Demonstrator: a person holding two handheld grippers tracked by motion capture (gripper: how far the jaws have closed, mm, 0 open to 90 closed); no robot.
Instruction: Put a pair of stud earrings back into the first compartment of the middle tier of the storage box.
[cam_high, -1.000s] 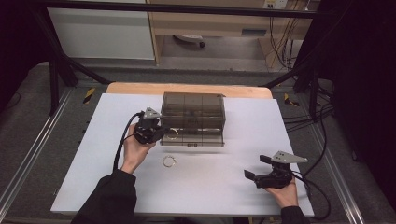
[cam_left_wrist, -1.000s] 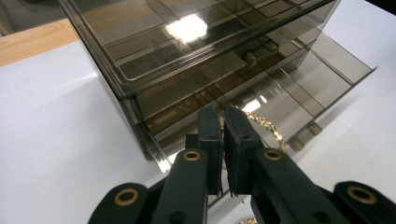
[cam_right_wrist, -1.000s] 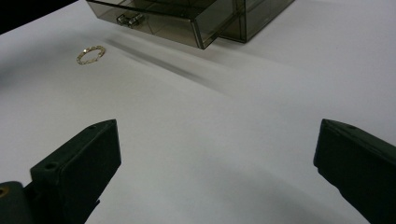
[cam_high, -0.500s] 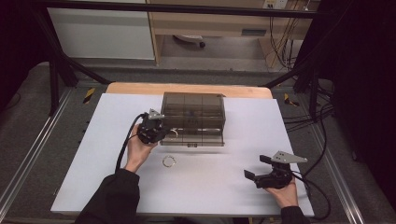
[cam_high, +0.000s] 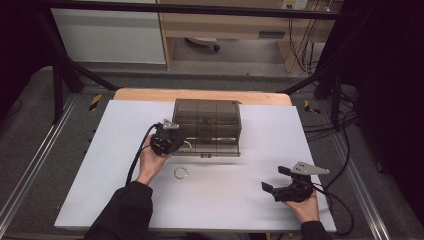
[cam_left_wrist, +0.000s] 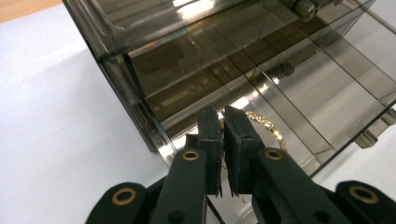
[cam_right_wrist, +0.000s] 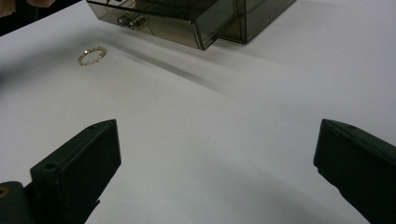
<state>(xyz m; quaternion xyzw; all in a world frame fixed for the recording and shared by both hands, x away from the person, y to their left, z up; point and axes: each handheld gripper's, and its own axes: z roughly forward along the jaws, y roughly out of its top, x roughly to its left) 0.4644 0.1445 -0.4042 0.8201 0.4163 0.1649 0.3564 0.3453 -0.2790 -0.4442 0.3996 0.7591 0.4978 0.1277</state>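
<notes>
A smoky see-through drawer box (cam_high: 207, 116) stands at the middle back of the white table, its bottom drawer (cam_high: 212, 148) pulled out. My left gripper (cam_high: 176, 142) hangs over the left end of that drawer. In the left gripper view, my left gripper (cam_left_wrist: 223, 122) is shut on a thin gold chain bracelet (cam_left_wrist: 262, 125) that dangles into a drawer compartment. A second gold bracelet (cam_high: 181, 173) lies flat on the table in front of the box, also the gold bracelet (cam_right_wrist: 91, 56) in the right gripper view. My right gripper (cam_high: 273, 178) rests open near the front right, nothing between its jaws (cam_right_wrist: 217, 154).
The white table top (cam_high: 100, 165) spreads wide to the left and in front of the box. A wooden strip (cam_high: 150, 95) runs along the back edge. Black frame bars and cables stand beyond the table's sides.
My left gripper has moved right and down, from beside the box's left front corner to over the open drawer. The right gripper has stayed put.
</notes>
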